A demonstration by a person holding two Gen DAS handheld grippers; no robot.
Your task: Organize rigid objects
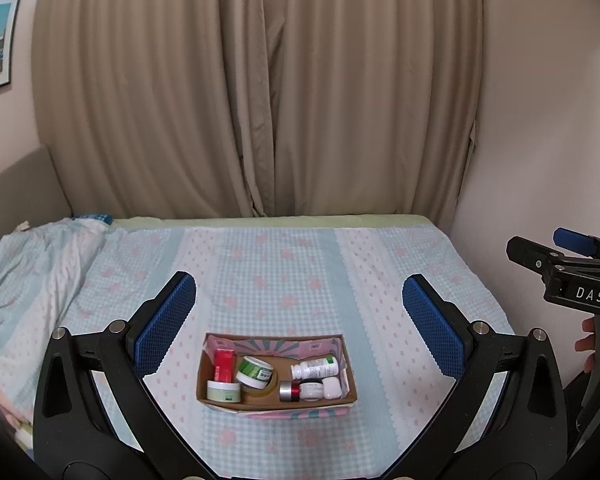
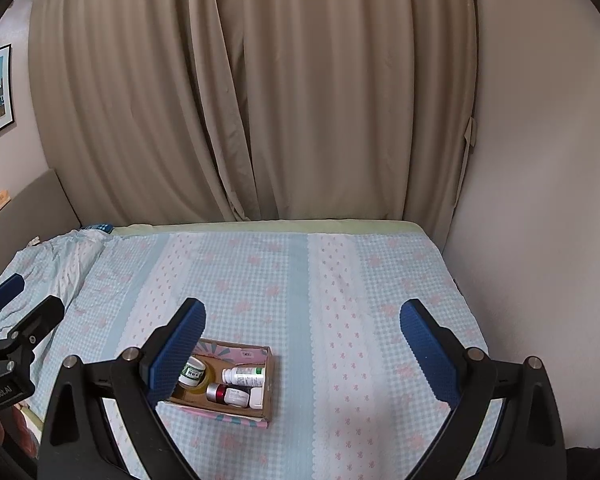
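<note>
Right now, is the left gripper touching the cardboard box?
Apart. In the right wrist view the left gripper hangs far to the left of the cardboard box, with open bedsheet between them.

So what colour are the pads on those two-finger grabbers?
Dark blue, with a textured surface; the left gripper's pads show best in the left wrist view.

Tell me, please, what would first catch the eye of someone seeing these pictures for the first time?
Most striking is the small cardboard box alone on the checked bedspread, near its front edge, packed with jars and bottles, among them a red box and a white bottle lying on its side. Next come the left hand-held gripper and right hand-held gripper, both wide open above the bed, and the beige curtain behind.
</note>
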